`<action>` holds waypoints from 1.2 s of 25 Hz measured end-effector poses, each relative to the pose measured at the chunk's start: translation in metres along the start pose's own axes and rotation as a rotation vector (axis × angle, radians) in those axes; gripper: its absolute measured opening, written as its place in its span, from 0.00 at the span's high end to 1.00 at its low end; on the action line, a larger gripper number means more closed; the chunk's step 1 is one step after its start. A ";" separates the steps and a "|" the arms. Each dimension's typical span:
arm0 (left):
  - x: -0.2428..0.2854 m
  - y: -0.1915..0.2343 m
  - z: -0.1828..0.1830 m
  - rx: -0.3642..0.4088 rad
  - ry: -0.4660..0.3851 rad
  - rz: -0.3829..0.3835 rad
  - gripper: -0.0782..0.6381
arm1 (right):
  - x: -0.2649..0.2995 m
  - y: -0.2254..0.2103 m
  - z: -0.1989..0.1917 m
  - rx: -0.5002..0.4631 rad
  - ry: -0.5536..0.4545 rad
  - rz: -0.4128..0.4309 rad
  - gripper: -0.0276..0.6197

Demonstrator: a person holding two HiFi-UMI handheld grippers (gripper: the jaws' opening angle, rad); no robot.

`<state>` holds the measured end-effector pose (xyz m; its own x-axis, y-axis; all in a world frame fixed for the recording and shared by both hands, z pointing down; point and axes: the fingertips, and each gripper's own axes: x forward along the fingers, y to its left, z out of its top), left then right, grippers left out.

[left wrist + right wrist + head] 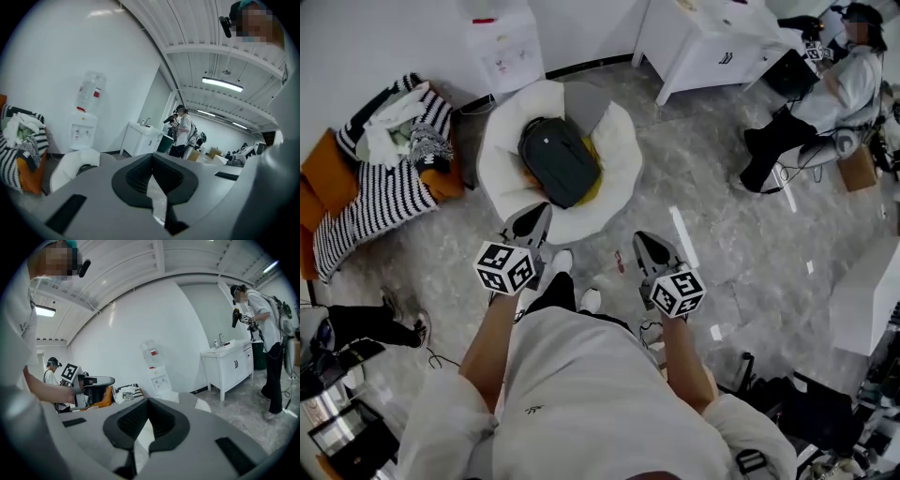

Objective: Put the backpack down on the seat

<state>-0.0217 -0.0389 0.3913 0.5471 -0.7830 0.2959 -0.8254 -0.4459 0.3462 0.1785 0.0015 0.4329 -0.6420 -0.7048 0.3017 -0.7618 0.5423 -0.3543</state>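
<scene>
- Well, the white round seat is the biggest thing ahead of me, standing on the grey floor between a striped couch and a white cabinet; my feet are just at its front edge, so a careless step could shove it
- The dark backpack lies flat in the seat's hollow, slanted, with its lower end over a yellow cushion; I judge the job done, and the main risk now is disturbing it, since on that soft cushion it could slide toward the front rim if bumped
- My left claw is clenched on nothing, jaws together, over the seat's near edge and apart from the bag; swinging it low would clip the rim
- My right claw is likewise closed and empty, off to the seat's right over the floor
- Smallest worry: a loose strap, which I cannot make out from here, could catch on a jaw
</scene>
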 end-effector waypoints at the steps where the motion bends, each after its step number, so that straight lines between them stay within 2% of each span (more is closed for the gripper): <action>1: -0.007 -0.009 0.001 0.005 -0.008 0.001 0.87 | -0.010 0.003 0.000 -0.002 -0.007 0.000 0.92; 8: -0.048 -0.036 -0.005 0.014 -0.022 0.013 0.87 | -0.045 0.018 0.005 -0.018 -0.059 -0.005 0.92; 13: -0.058 -0.048 -0.003 0.044 -0.048 0.014 0.87 | -0.062 0.022 0.018 -0.062 -0.094 -0.003 0.92; 20: -0.059 -0.040 0.016 0.092 -0.062 -0.011 0.87 | -0.057 0.036 0.029 -0.088 -0.097 -0.020 0.92; 26: -0.057 -0.023 0.027 0.090 -0.052 -0.045 0.87 | -0.038 0.049 0.039 -0.101 -0.090 -0.033 0.92; 30: -0.064 -0.013 0.025 0.076 -0.035 -0.042 0.87 | -0.033 0.061 0.040 -0.110 -0.075 -0.039 0.92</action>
<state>-0.0496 0.0058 0.3464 0.5776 -0.7769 0.2508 -0.8106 -0.5095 0.2886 0.1566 0.0394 0.3664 -0.6068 -0.7561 0.2450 -0.7934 0.5581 -0.2429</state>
